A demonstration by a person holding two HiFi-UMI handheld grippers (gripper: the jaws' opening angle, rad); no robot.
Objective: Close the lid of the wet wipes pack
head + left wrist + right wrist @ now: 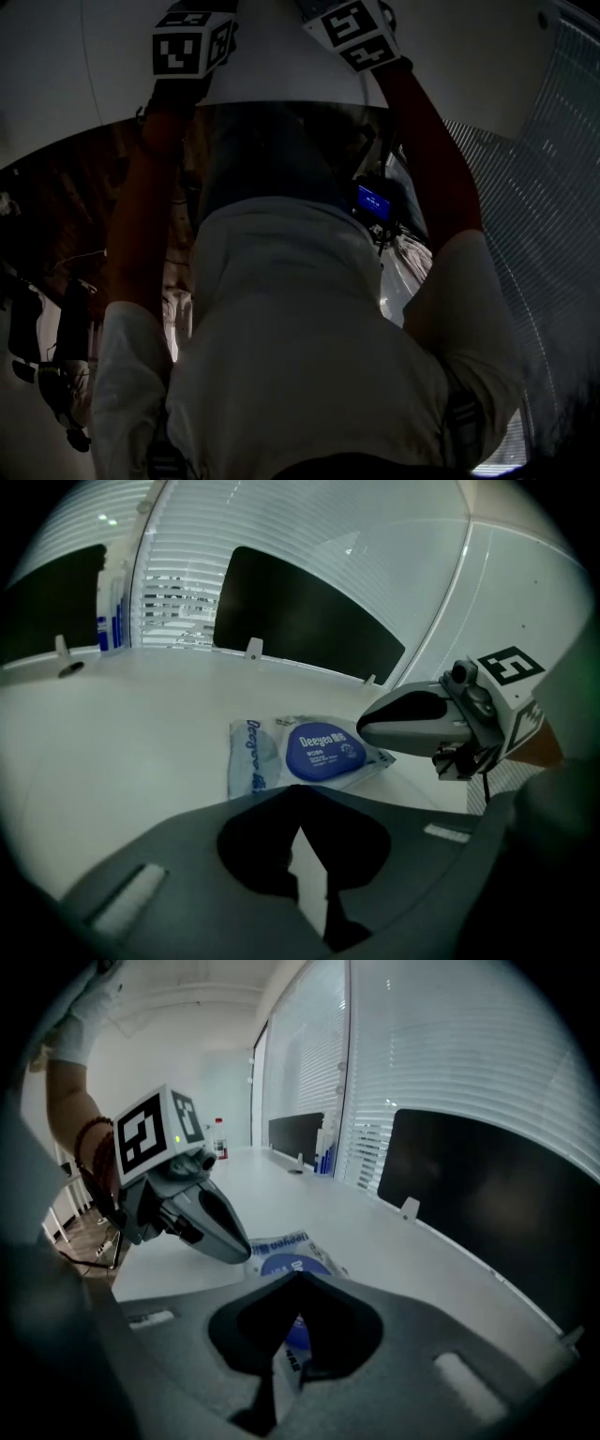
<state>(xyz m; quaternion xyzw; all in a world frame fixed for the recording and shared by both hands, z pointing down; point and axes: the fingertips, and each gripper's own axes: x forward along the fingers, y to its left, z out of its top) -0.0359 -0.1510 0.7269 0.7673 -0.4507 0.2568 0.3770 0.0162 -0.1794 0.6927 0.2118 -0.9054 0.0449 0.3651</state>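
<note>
I see the wipes pack (258, 761), its blue lid (323, 752) flat, on the white table (122, 742), just far of my left gripper (300, 808) and right gripper (298, 1288), both with fingers pressed together and empty.

White table (112, 742); slatted blinds (450, 1044) behind; black panel (300, 621) standing along its far edge; blue-and-white bottles (111, 621) nearby.

Head view is badly underexposed: murky all over, with the person's shirt (300, 328) a flat grey. Both gripper views are brighter. Soft daylight filters through the blinds (441, 1054) and spreads evenly across the white table (122, 742), with hardly a shadow. Fisheye bends every straight line and the corners go black. The close jaws are dark, soft blurs, while the blue lid (323, 752) is crisp.
</note>
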